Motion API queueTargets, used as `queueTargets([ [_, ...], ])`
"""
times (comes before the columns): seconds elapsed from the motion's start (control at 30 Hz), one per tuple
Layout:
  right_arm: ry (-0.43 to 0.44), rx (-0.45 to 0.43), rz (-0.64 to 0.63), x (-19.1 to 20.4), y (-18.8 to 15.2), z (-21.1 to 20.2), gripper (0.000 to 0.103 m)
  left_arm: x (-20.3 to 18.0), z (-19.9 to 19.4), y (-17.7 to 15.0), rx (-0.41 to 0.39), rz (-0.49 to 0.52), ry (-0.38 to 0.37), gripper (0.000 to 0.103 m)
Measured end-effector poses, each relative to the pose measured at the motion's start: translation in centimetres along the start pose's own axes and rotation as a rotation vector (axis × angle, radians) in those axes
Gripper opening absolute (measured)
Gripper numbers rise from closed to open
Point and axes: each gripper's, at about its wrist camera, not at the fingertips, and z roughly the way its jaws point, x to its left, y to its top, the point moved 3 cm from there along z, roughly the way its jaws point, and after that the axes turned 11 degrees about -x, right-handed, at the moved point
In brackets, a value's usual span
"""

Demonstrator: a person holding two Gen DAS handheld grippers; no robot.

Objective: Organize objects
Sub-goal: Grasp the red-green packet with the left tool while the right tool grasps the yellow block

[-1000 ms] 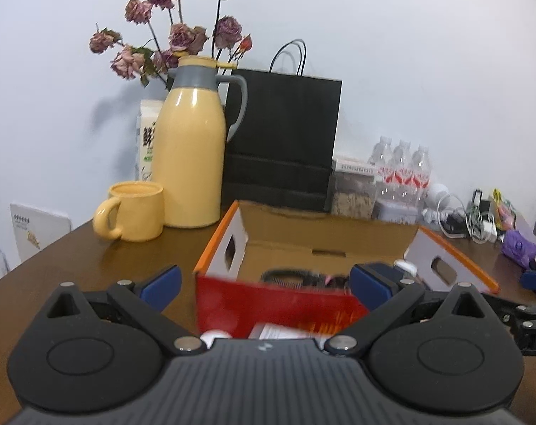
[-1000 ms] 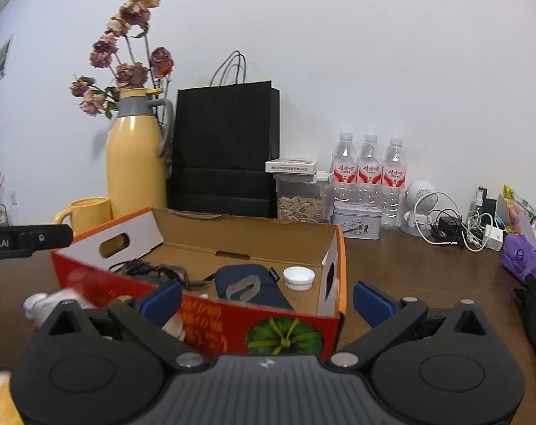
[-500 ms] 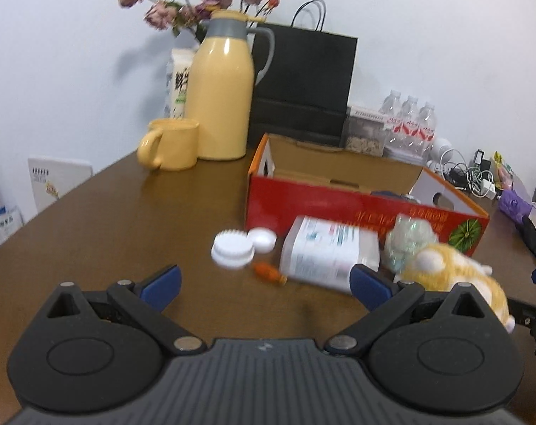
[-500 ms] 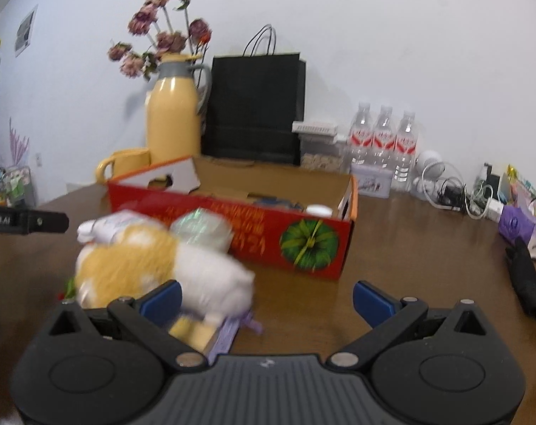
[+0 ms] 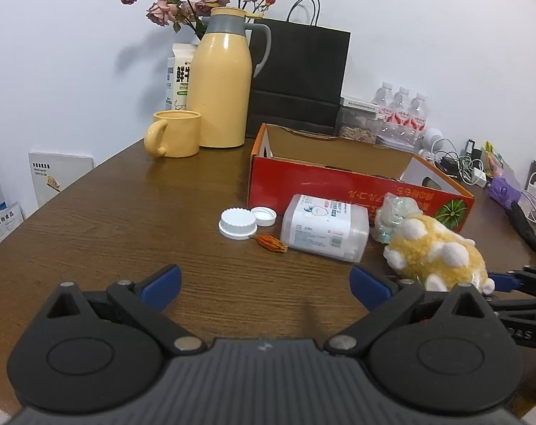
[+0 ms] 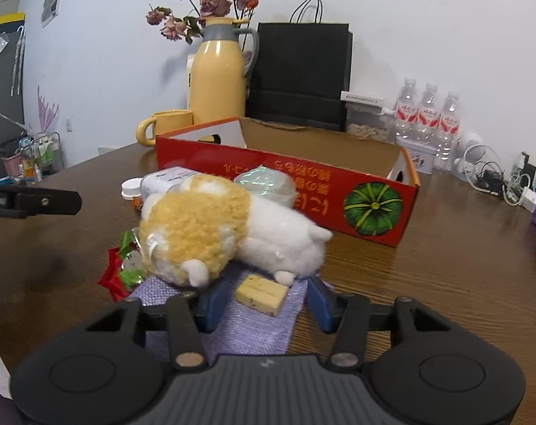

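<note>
A red cardboard box stands open on the brown table. In front of it lie a yellow-and-white plush toy, a clear wipes pack, two white lids, a small orange item and a crumpled clear wrapper. My left gripper is open and empty, well short of the lids. My right gripper has narrowed around a tan block lying on a purple bubble pouch, just below the plush; contact is unclear.
A yellow jug with dried flowers, a yellow mug, a black paper bag, water bottles and cables stand behind the box. A red-green wrapper lies left of the plush.
Both grippers have pulled back from the box towards the table's near side. The right gripper's fingers have narrowed around the tan block. The left stays open.
</note>
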Motion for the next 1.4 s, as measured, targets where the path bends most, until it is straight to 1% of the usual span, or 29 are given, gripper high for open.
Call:
queueTargets([
  [0.1, -0.005, 0.028, 0.018, -0.1, -0.2, 0.8, 0.044, -0.2, 0.0, -0.1, 0.008, 0.006, -0.010, 0.103],
  [0.17, 0.005, 0.031, 0.029, -0.2, -0.4, 1.0, 0.034, -0.5, 0.0, -0.2, 0.011, 0.009, -0.018, 0.103],
  [0.33, 0.012, 0.014, 0.019, -0.1, -0.6, 0.8, 0.033, -1.1, 0.1, -0.5, 0.021, 0.018, -0.031, 0.103],
  [0.5, 0.001, -0.012, 0.027, -0.3, -0.4, 0.3, 0.033, -1.7, 0.2, -0.5, 0.027, 0.021, -0.043, 0.103],
  [0.73, -0.034, -0.052, 0.040, -1.1, 0.0, -1.3, 0.033, -3.9, 0.5, -0.8, 0.049, 0.037, -0.110, 0.103],
  [0.93, -0.047, -0.054, 0.051, -1.9, -0.4, -2.1, 0.033, -6.2, 1.2, -1.3, 0.079, 0.049, -0.171, 0.103],
  [1.13, -0.029, -0.055, 0.051, -1.9, -0.5, -2.1, 0.033, -7.2, 2.5, -2.1, 0.119, 0.051, -0.182, 0.103],
  [1.2, -0.023, -0.054, 0.052, -1.9, -0.6, -2.0, 0.033, -7.3, 2.8, -2.3, 0.132, 0.034, -0.191, 0.103],
  [1.3, -0.016, -0.046, 0.053, -2.0, -0.8, -1.8, 0.033, -7.4, 3.2, -2.5, 0.147, 0.026, -0.200, 0.096],
  [1.33, -0.014, -0.044, 0.053, -1.9, -0.9, -1.8, 0.033, -7.5, 3.2, -2.6, 0.150, 0.021, -0.210, 0.091],
  [1.37, -0.012, -0.043, 0.053, -1.9, -0.9, -1.7, 0.033, -7.5, 3.2, -2.6, 0.151, 0.016, -0.220, 0.084],
  [1.4, -0.009, -0.041, 0.053, -1.9, -1.0, -1.7, 0.033, -7.6, 3.1, -2.6, 0.152, 0.011, -0.236, 0.080],
])
